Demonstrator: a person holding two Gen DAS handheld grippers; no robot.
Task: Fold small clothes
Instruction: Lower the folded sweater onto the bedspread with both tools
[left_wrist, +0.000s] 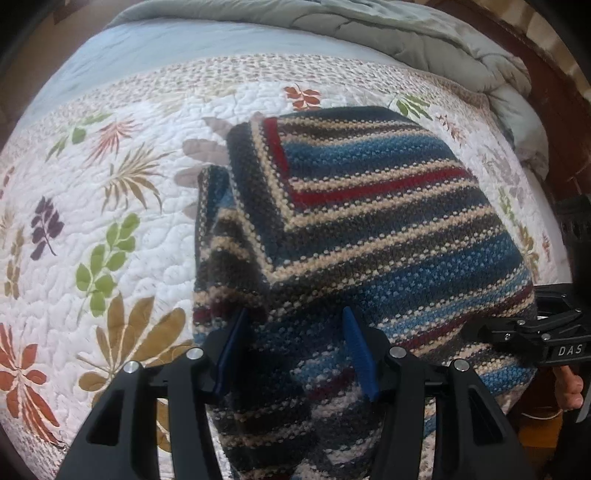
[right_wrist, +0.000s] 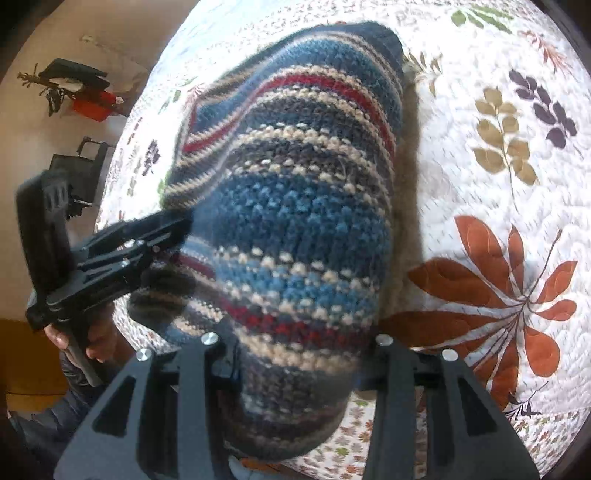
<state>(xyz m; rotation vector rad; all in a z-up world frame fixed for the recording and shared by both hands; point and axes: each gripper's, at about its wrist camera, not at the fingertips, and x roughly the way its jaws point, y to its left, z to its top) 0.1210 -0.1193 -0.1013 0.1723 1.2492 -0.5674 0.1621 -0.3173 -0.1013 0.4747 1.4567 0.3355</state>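
My left gripper (left_wrist: 295, 354) stands wide open, its blue pads (left_wrist: 356, 354) either side of the striped sweater's (left_wrist: 369, 221) near edge — the knit bulges up between them, not pinched. My right gripper (right_wrist: 295, 354) is also spread wide, with the sweater (right_wrist: 295, 221) filling the gap between its fingers; whether they press it I cannot tell. The sweater lies partly folded on the leaf-patterned quilt (left_wrist: 110, 184), a grey blanket (left_wrist: 406, 37) bunched beyond.

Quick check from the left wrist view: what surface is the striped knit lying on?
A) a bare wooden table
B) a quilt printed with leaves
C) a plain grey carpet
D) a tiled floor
B: the striped knit rests on a white quilt printed with green, brown and orange leaves.
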